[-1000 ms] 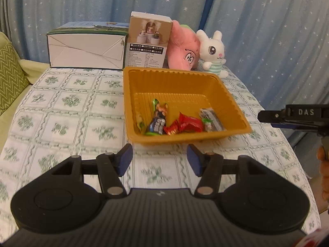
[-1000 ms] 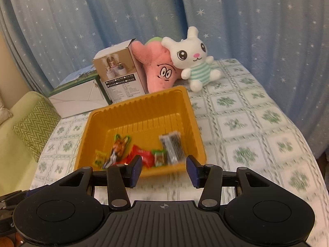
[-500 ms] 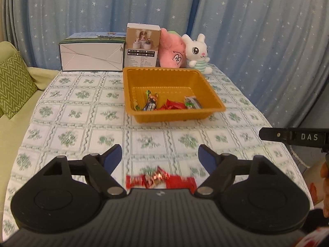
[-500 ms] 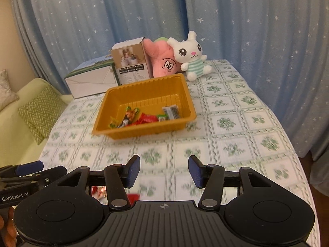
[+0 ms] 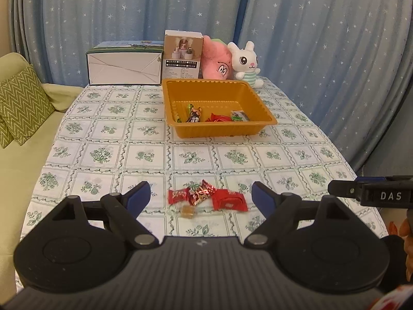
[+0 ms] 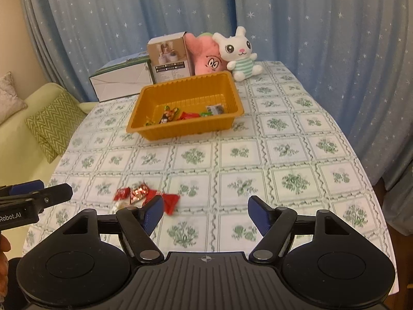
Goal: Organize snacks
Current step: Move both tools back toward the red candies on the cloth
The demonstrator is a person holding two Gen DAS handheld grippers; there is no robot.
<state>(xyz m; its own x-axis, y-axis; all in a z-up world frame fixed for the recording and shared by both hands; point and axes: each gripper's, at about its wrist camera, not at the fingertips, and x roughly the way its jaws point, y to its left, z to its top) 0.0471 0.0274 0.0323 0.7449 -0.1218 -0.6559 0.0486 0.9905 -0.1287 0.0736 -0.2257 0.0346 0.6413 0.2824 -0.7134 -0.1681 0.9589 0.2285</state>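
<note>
Left hand-held gripper (image 5: pixel 200 196) hangs with jaws spread wide and empty, directly over the loose snacks (image 5: pixel 206 198) on the table (image 5: pixel 108 139); the little cluster lies just ahead, centred between its fingers, strung out left to right across the gap. Further along, the right hand-held gripper (image 6: pixel 205 212) is likewise released and holds nothing, with the same pile off beyond its left finger. So the left is better placed. Beyond, well apart, sits the orange tray (image 5: pixel 260 103) with some snacks already inside.
</note>
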